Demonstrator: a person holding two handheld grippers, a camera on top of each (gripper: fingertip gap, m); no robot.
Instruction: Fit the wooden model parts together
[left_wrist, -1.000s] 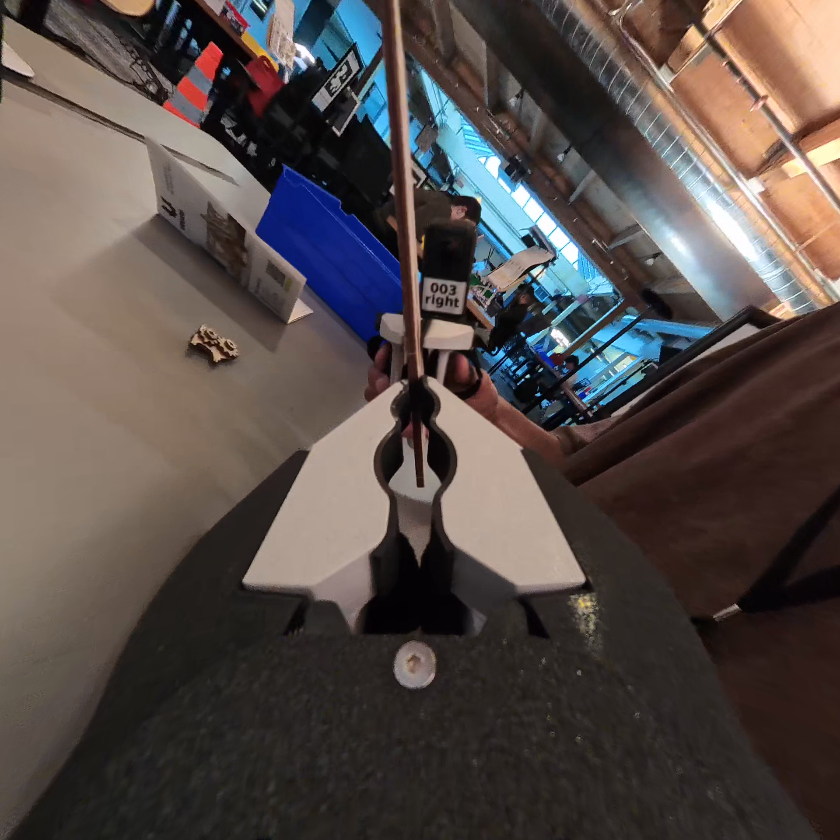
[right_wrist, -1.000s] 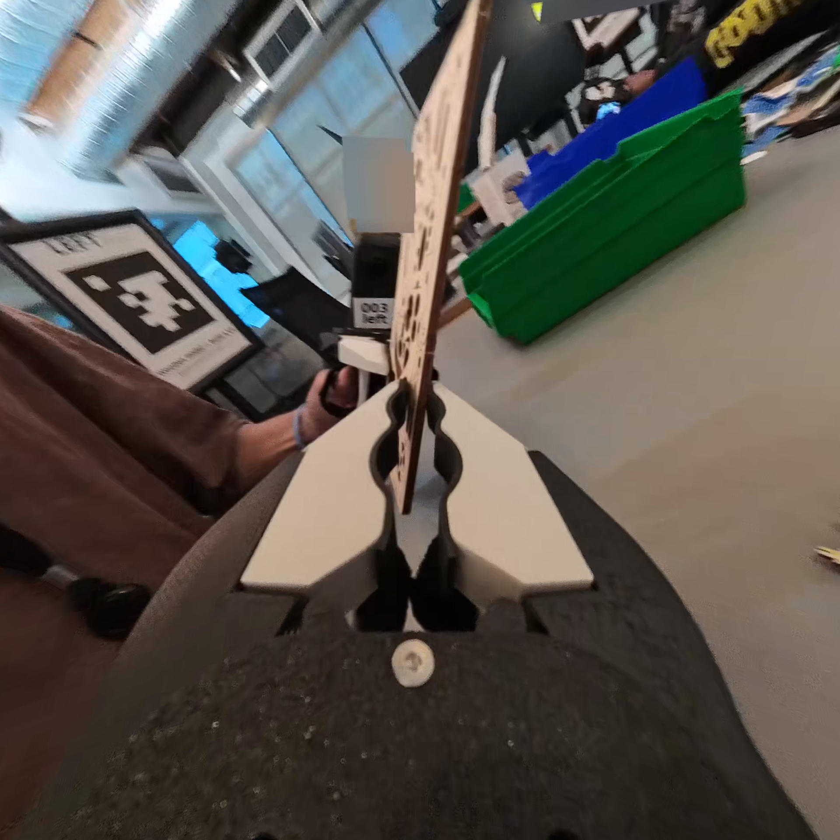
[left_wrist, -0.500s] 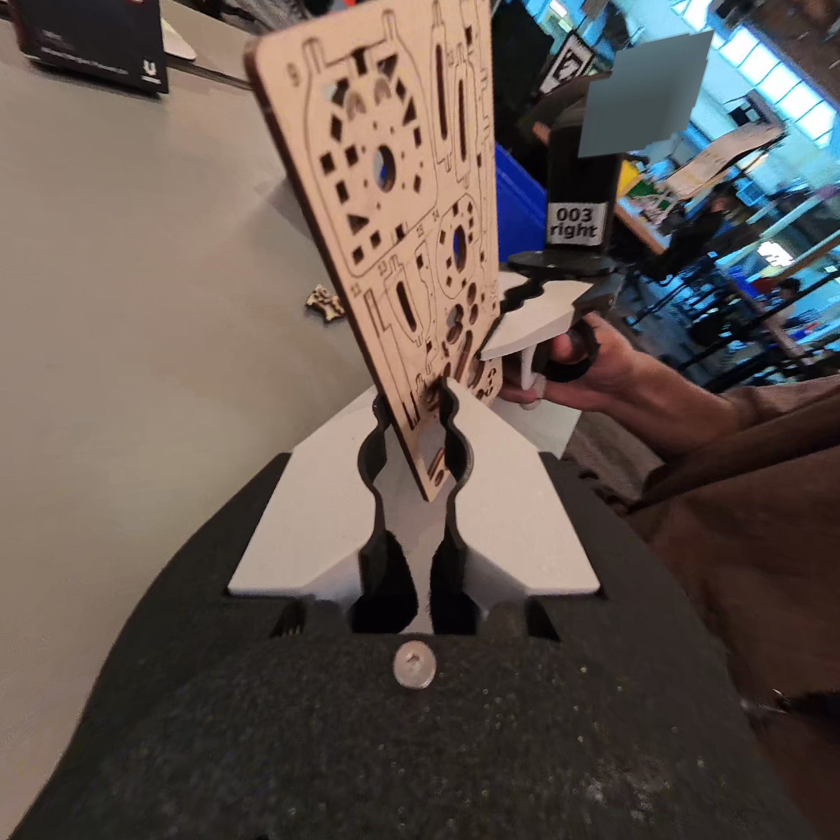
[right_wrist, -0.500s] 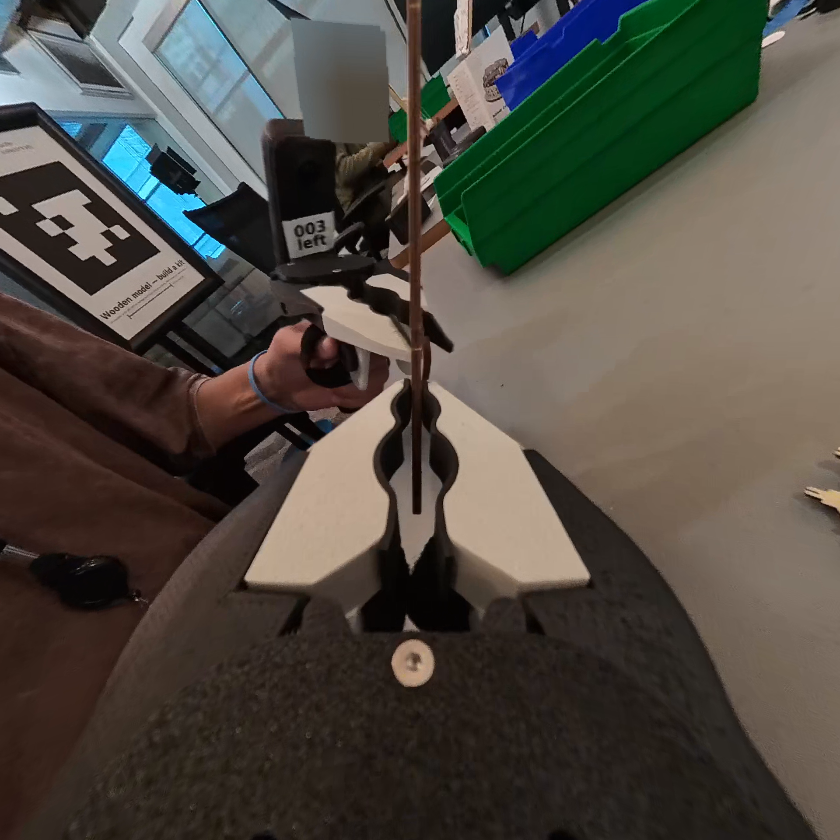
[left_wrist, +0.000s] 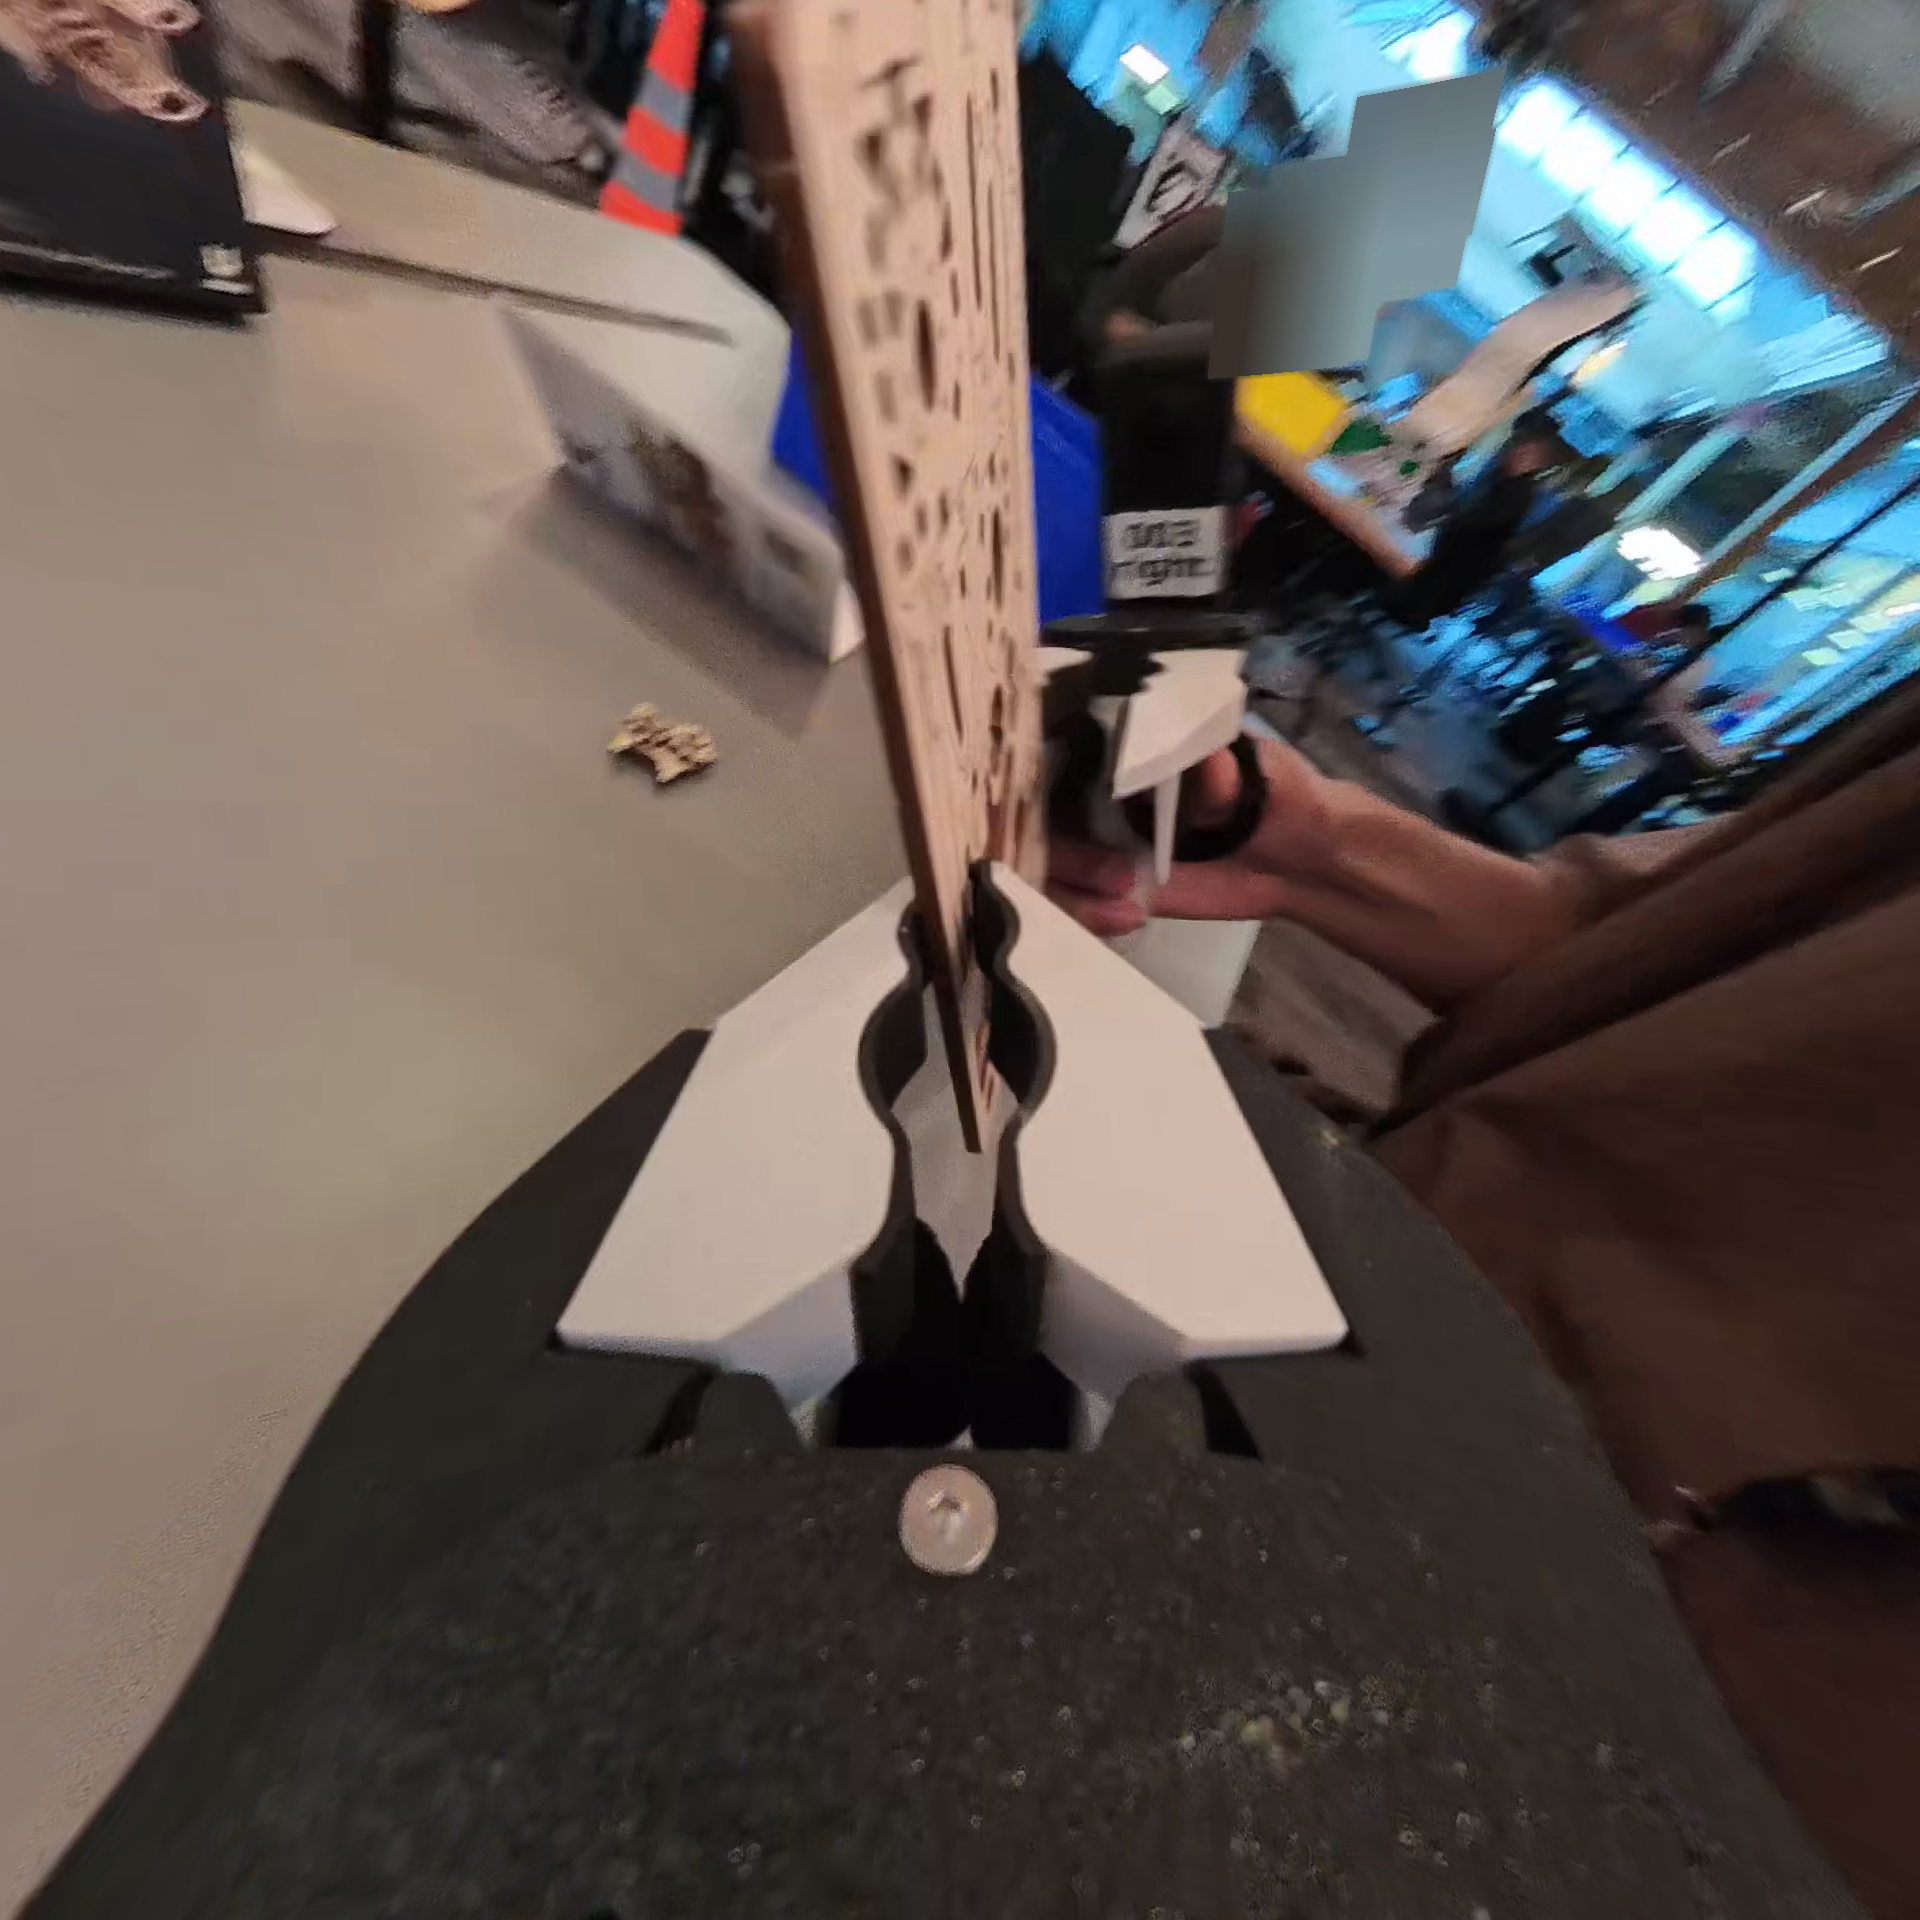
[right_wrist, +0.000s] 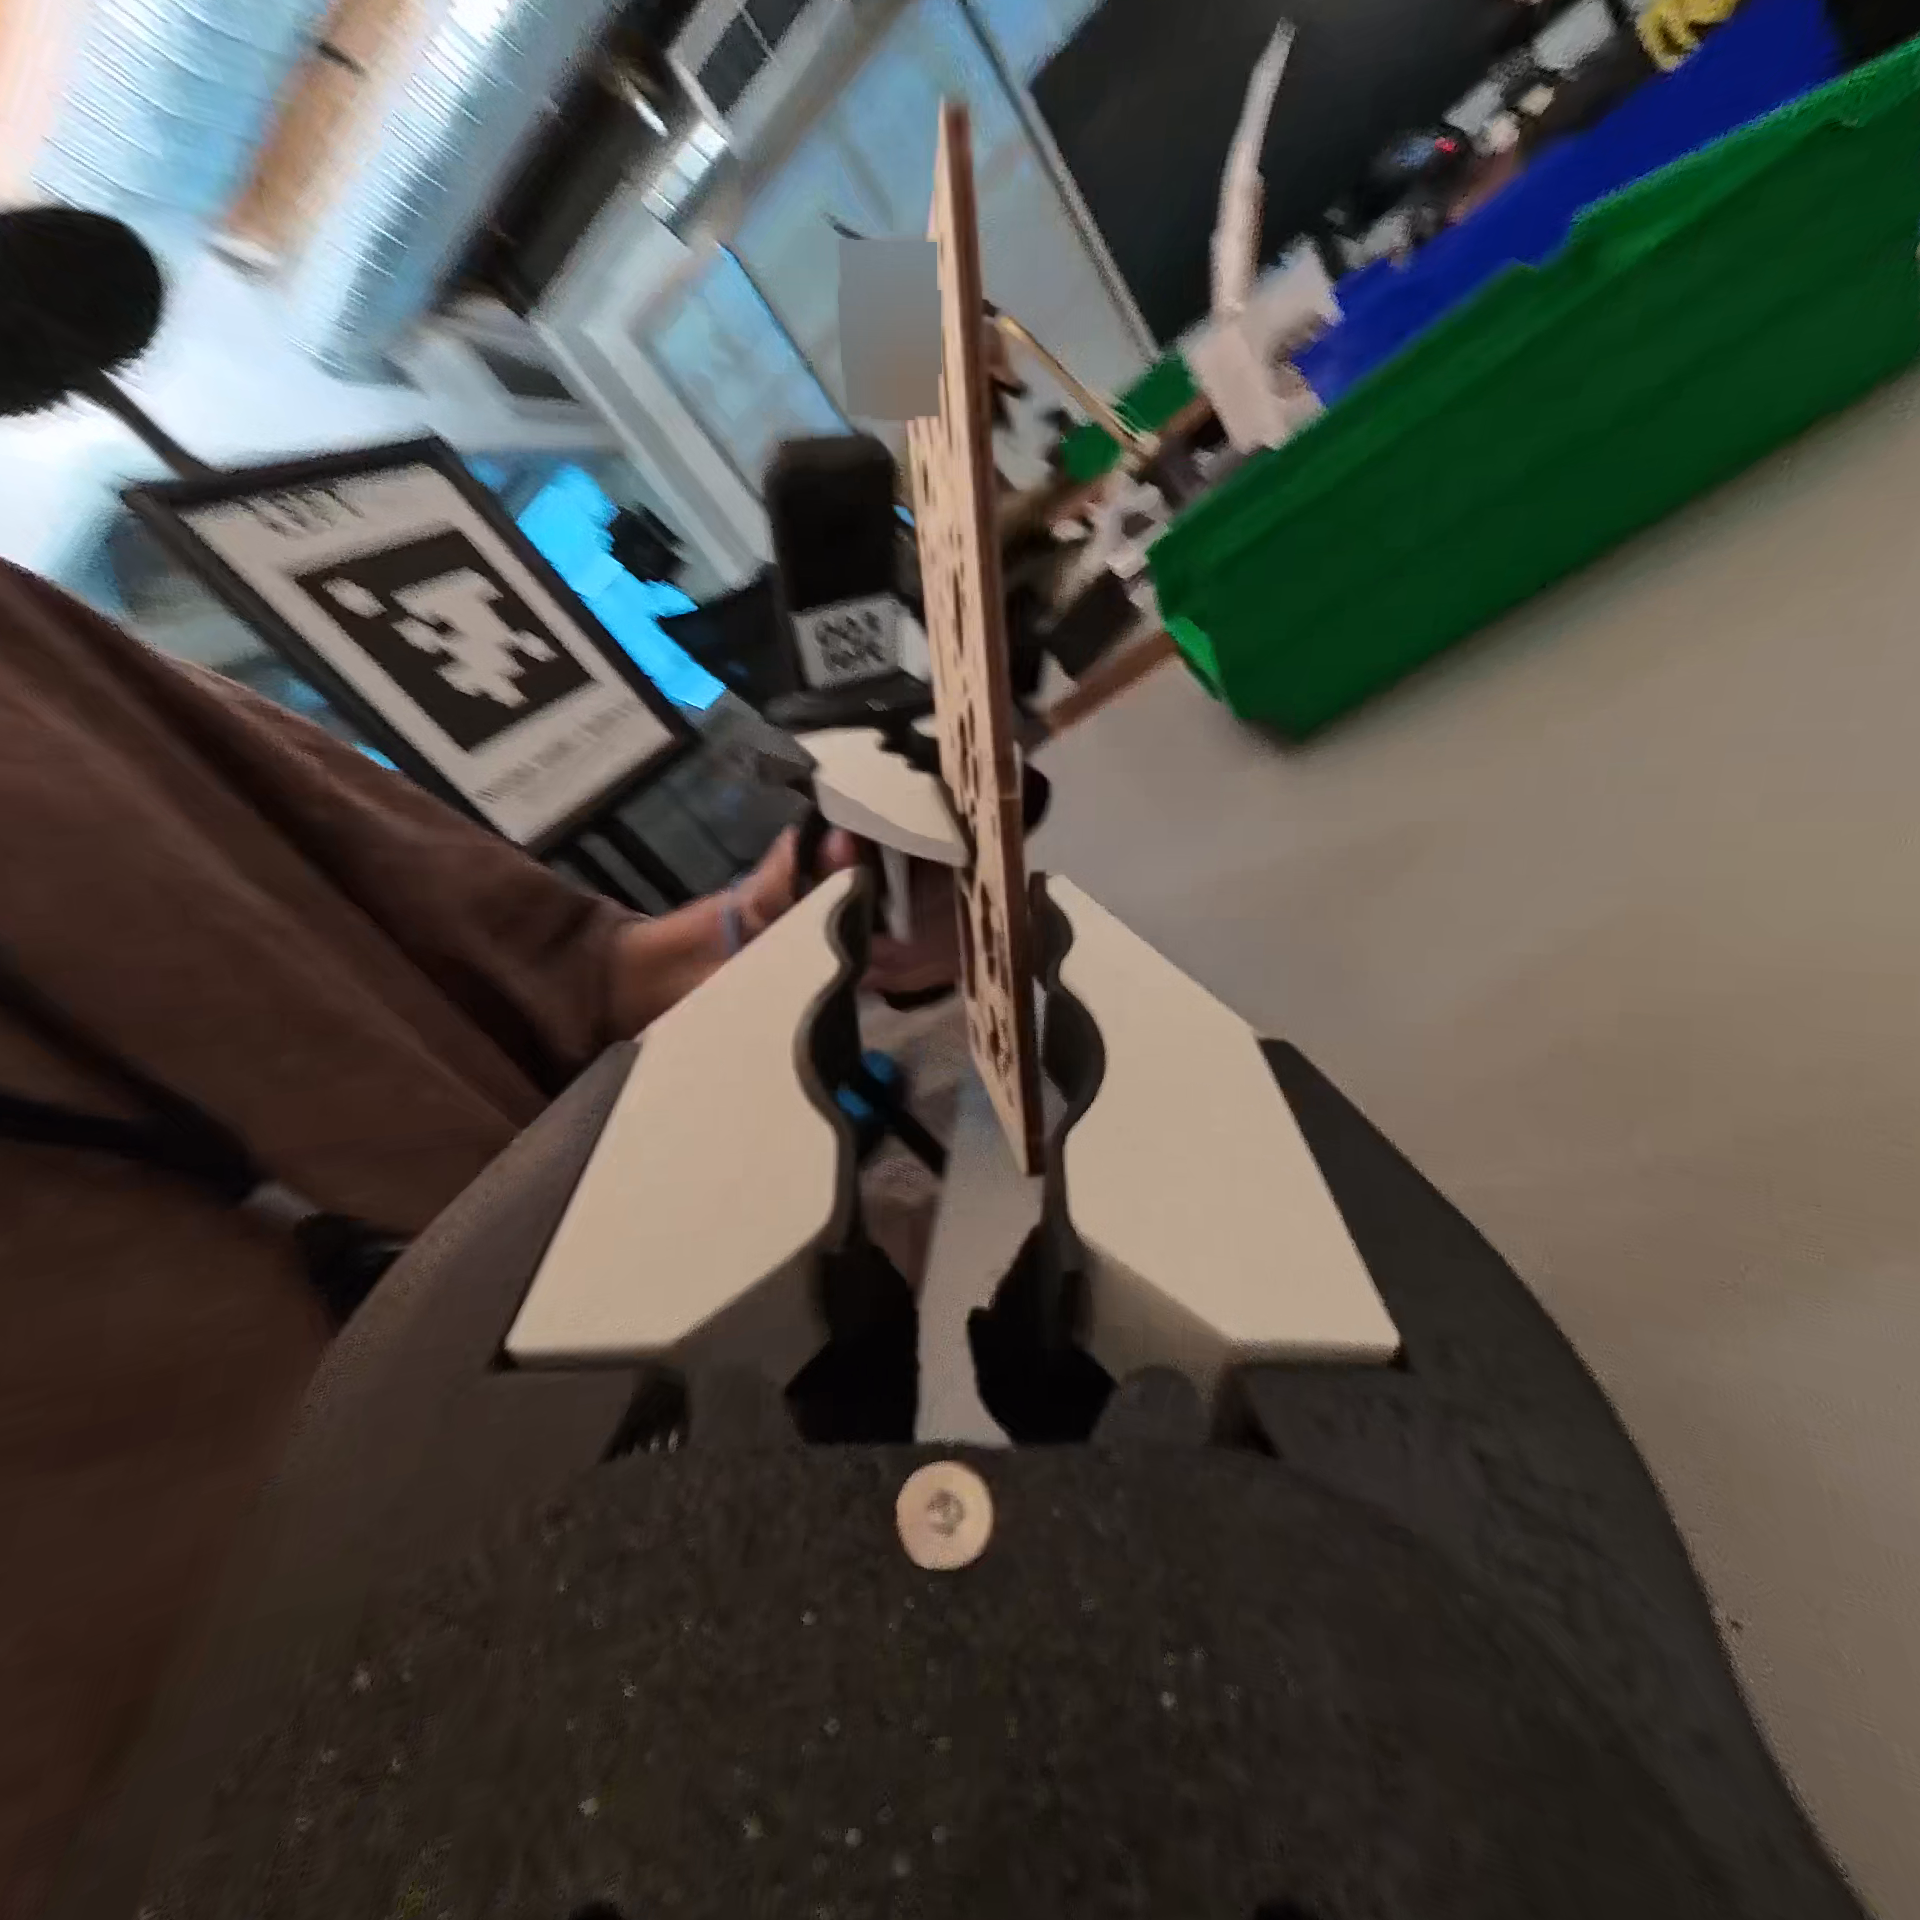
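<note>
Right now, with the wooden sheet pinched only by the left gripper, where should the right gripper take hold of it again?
On the bottom edge of the wooden sheet, coming from below, beside the left gripper. The sheet stands upright and thin, already between the open right gripper fingers, so closing flat on both faces should hold it. Avoid the cut-out parts higher up; they may pop loose.

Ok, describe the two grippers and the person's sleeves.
Both the left gripper and right gripper have white, angular fingers with wavy black inner pads, on a speckled black body with one silver screw. Each carries a small white label. The sleeves are brown.
</note>
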